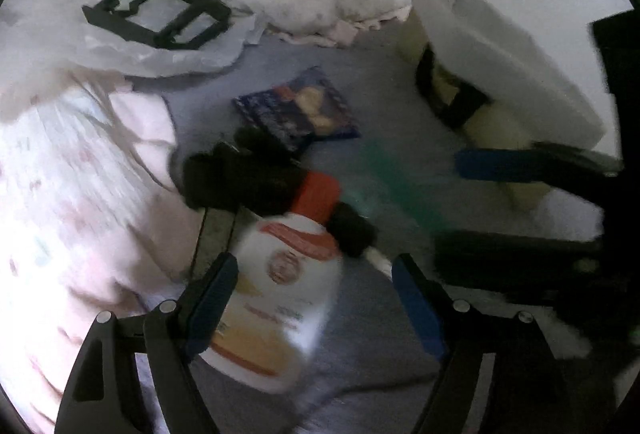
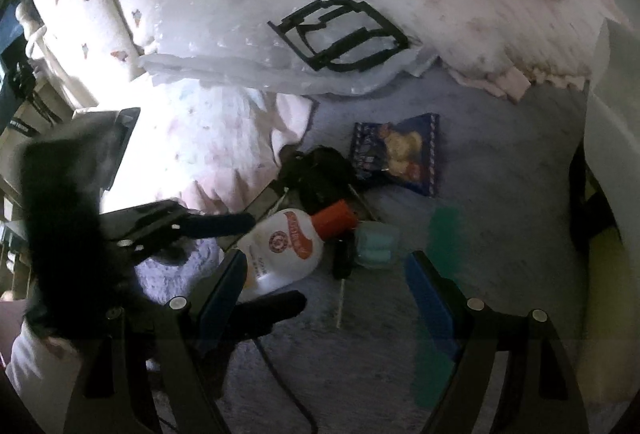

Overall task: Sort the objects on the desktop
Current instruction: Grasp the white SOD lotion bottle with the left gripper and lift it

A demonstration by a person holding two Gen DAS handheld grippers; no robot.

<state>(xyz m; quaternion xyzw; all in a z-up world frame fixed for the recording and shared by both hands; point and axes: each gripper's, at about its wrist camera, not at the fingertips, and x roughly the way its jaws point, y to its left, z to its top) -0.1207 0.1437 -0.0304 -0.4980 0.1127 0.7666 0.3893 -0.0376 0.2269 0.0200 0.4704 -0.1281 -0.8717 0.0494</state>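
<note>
Nearest my left camera lies the bottle, white with a red cap, flat on the grey bed cover. My left tongs are spread wide, with the bottle's body lying between the blue pads. One pad looks right beside its flank, though blur keeps me from telling whether it touches. I judge I am lining up to pinch it across its width, the surest hold on a smooth, rounded shape.

My right tongs are spread as well and pinch nothing. They point at the same heap from the other side, where the bottle lies near a small blue-green item and a dark tangle that I cannot identify. Just beyond sits a blue snack packet printed with biscuits, and further back a black frame rests on clear plastic wrap.

As for writing, the bottle carries a round red emblem and orange banding with small print, and the packet has pale lettering. All of it is too smeared to read, so I can name no brand.
</note>
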